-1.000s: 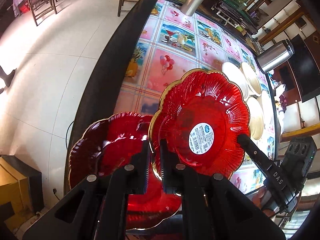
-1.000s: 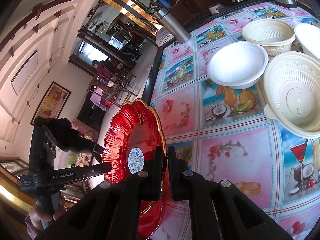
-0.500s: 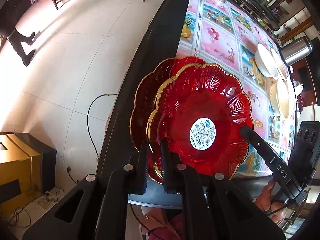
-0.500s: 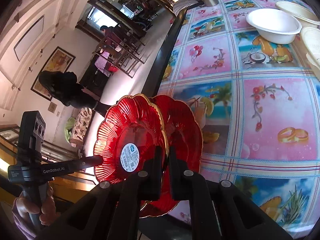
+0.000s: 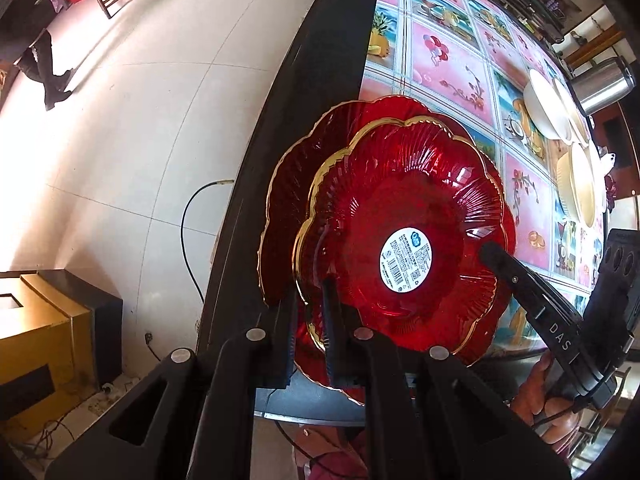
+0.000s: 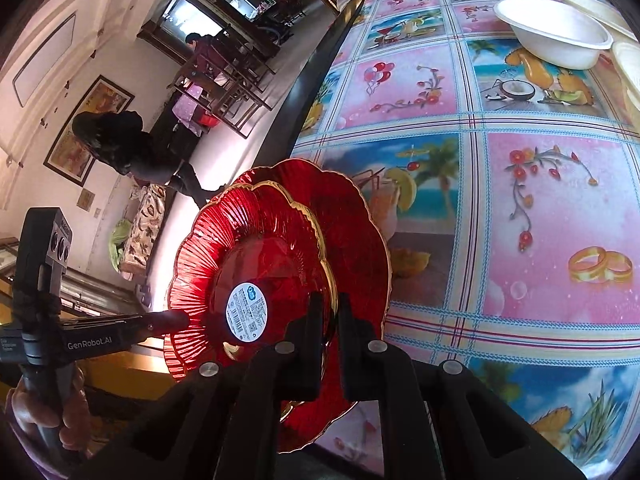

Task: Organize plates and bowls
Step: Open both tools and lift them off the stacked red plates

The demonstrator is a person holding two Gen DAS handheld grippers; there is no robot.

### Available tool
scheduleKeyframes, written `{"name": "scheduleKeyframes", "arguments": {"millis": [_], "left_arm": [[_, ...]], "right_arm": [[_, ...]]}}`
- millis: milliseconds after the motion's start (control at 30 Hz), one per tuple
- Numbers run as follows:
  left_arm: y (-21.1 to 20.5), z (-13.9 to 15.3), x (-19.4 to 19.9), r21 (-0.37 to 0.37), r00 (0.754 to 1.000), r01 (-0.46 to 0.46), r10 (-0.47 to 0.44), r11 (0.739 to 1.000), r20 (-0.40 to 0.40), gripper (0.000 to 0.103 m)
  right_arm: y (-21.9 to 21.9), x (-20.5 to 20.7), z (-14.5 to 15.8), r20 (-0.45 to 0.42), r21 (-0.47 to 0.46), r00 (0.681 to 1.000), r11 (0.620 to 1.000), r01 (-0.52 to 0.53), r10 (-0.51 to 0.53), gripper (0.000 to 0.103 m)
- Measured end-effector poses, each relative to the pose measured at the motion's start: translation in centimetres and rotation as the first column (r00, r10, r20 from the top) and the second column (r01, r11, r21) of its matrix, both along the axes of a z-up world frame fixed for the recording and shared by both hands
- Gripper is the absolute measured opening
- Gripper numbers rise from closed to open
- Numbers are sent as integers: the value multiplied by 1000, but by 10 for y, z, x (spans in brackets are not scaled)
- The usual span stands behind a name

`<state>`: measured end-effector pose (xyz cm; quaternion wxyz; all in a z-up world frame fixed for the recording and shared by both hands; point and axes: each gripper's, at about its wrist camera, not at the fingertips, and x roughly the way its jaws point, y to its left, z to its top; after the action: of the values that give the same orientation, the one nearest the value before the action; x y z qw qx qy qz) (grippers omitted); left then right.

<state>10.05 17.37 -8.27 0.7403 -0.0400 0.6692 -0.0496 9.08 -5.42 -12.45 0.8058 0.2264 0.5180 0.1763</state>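
A red glass plate [image 5: 404, 216] with a gold scalloped rim and a white sticker is held tilted by both grippers. My left gripper [image 5: 310, 300] is shut on its near rim. My right gripper [image 6: 330, 312] is shut on the opposite rim of the same plate [image 6: 256, 248]. A second red plate [image 5: 296, 176] lies right beneath it at the table's corner, also in the right wrist view [image 6: 352, 216]. Whether the two plates touch I cannot tell.
The table [image 6: 520, 208] has a bright fruit-print cloth and a black edge [image 5: 304, 80]. White and cream bowls [image 5: 548, 108] stand farther along it; one white bowl [image 6: 556, 36] shows in the right wrist view. A steel flask [image 5: 604, 84] stands beyond. A person stands on the floor [image 5: 120, 120].
The held plate has moved over the second red plate and now nearly covers it. Both grippers stay shut on its rim.
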Motion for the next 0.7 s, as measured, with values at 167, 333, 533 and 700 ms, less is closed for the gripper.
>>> {"name": "scheduleKeyframes", "arguments": {"millis": [167, 333, 533, 700], "left_arm": [[3, 11, 4, 52, 999, 3, -5, 999, 43, 9], [8, 22, 6, 35, 997, -9, 6, 999, 72, 9], [10, 28, 5, -32, 996, -19, 21, 999, 81, 9], [-2, 32, 2, -93, 995, -11, 20, 996, 97, 9]], "right_arm": [[4, -1, 2, 19, -38, 1000, 999, -7, 8, 7], [9, 0, 5, 19, -57, 999, 998, -24, 26, 11], [14, -6, 27, 84, -150, 993, 986, -69, 82, 40], [-12, -21, 68, 276, -200, 960, 980, 9, 47, 53]]}}
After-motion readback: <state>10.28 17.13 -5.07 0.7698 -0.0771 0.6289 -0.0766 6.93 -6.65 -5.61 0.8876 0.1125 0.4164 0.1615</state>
